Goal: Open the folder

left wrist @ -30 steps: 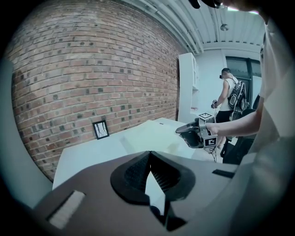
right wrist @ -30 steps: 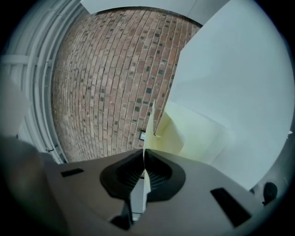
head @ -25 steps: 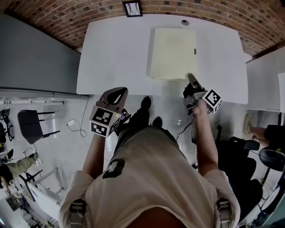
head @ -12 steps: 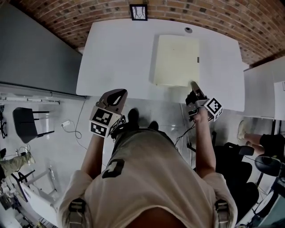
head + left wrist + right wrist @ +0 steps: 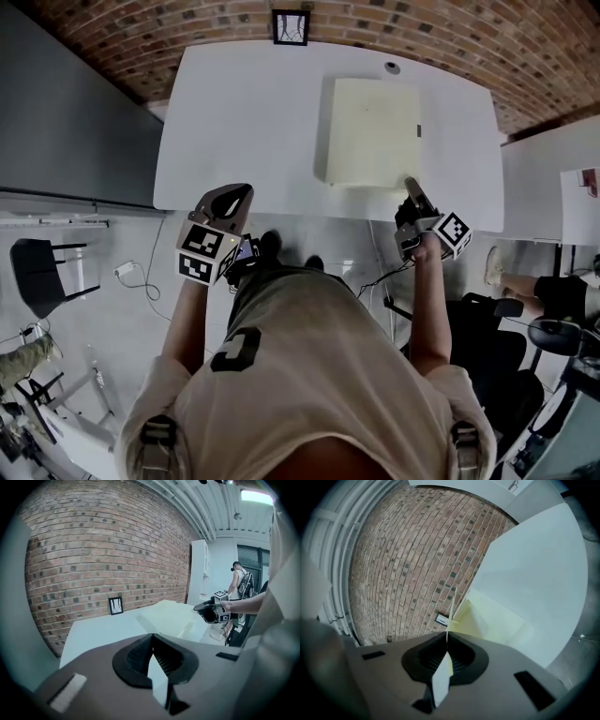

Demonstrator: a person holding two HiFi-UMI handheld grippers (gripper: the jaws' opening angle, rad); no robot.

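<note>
A pale yellow folder lies flat on the white table, right of centre. My right gripper is at the folder's near right corner. In the right gripper view its jaws are shut, and a thin edge of the folder's cover rises from between the tips. The rest of the folder spreads beyond them. My left gripper hovers at the table's front edge, far left of the folder. It is shut and holds nothing. From there the right gripper shows at the folder.
A small framed picture leans on the brick wall behind the table. A small round fitting sits at the table's back edge. A grey partition stands on the left and a white cabinet on the right. A person stands far back.
My left gripper has slid leftward along the table's front edge. The right gripper has stayed at the folder's near right corner.
</note>
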